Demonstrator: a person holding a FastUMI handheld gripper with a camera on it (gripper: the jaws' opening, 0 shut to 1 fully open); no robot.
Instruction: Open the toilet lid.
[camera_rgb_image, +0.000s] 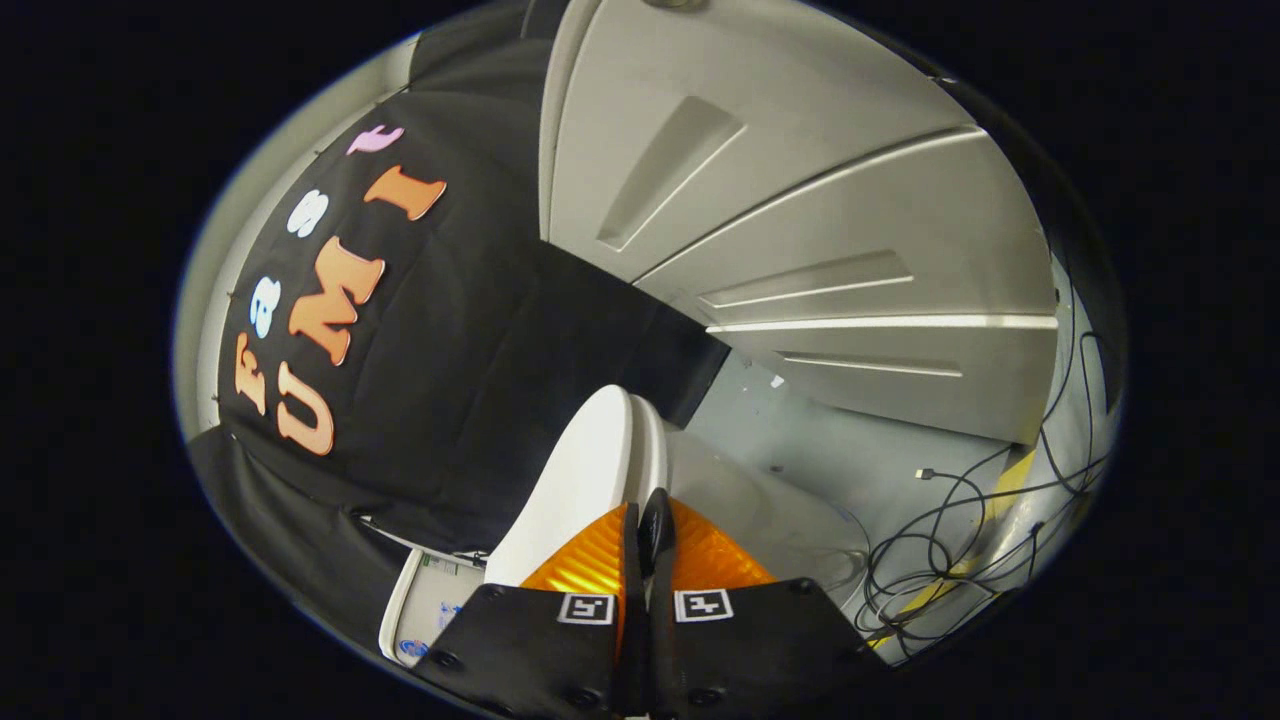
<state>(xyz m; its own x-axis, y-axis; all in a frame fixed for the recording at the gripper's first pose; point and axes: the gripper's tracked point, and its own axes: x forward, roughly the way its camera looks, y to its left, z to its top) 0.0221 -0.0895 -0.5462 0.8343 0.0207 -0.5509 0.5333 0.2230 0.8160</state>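
Tongs (648, 525): the two fingers stand pressed nearly together, with only a thin dark slit between them. Whether they pinch the edge of the toilet lid cannot be told, since the contact point is hidden behind the fingers themselves.

Toilet lid (580, 480): white, seen edge-on and raised, rising just ahead of the fingertips and slightly to their left. A second white layer, apparently the seat (652, 445), lies close against its right side. The toilet body (760, 515) spreads to the right of the fingers.

Tank (420, 605): a white part with a printed label shows to the left of the fingers, against the black cloth wall (480, 380).

Surroundings: a pale panelled door (800, 200) with recessed mouldings stands beyond the toilet. The grey floor (830, 440) runs between toilet and door. A tangle of black cables (960, 540) lies on the floor to the right of the toilet, crossing a strip of yellow tape (1010, 480).
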